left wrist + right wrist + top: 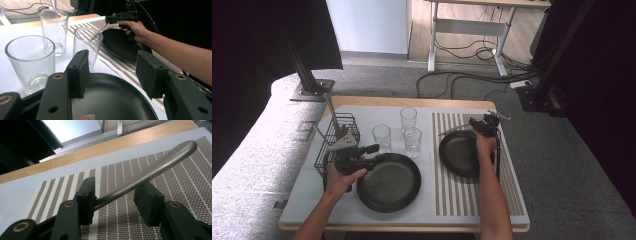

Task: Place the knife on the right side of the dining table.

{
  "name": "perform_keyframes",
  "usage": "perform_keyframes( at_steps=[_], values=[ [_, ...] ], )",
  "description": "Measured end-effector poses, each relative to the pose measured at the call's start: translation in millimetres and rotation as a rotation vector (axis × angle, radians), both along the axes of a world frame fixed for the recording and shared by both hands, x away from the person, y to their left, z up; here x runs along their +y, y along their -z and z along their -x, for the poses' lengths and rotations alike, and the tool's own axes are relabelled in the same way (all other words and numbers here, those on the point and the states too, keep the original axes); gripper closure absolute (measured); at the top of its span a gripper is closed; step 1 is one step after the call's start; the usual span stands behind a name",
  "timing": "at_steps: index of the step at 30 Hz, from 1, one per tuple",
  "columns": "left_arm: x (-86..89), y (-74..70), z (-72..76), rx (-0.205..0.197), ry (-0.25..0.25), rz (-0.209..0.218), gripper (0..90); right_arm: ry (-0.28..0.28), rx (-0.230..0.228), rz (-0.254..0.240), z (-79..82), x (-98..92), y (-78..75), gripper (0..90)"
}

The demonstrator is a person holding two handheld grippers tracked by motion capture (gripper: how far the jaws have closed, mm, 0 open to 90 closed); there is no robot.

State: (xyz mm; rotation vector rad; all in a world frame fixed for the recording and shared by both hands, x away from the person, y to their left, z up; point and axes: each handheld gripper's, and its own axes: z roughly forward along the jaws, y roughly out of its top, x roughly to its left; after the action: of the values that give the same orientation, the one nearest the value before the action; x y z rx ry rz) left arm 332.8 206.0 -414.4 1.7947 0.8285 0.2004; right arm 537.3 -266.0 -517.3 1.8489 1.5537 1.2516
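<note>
My right gripper (475, 125) hovers at the far edge of a small black plate (459, 152) on a brown striped mat (452, 192). A metal utensil handle (155, 167) runs slantwise between its jaws, leaning on one pad (87, 195); the other pad stands apart from it. In the high view the utensil (454, 131) stretches left from that gripper down toward the mat. My left gripper (374, 155) hangs open over the near-left rim of a large black plate (389, 182), nothing between its pads (80, 72).
Three clear glasses (408, 118) (382, 136) (412, 140) stand behind the large plate. A black wire basket (337, 137) with utensils sits at the table's left. The wooden table edge (412, 102) runs along the back.
</note>
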Motion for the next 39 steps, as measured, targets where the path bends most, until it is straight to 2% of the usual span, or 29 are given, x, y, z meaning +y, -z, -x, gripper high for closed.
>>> perform_keyframes(
  at_steps=[9, 30, 39],
  values=[
    [0.1, 0.1, -0.7, 0.001, 0.001, -0.002, 44.5, 0.007, 0.019, 0.008, -1.7, 0.4, -0.4, 51.2],
    [1.3, 0.4, -0.1, 0.001, -0.001, 0.000, 44.4, 0.024, 0.096, -0.001, -7.4, 0.2, -2.1, 50.2],
    [2.8, 0.9, 0.4, 0.002, -0.005, 0.004, 44.4, 0.029, 0.159, -0.013, -12.4, -1.0, -3.4, 49.5]
  ],
)
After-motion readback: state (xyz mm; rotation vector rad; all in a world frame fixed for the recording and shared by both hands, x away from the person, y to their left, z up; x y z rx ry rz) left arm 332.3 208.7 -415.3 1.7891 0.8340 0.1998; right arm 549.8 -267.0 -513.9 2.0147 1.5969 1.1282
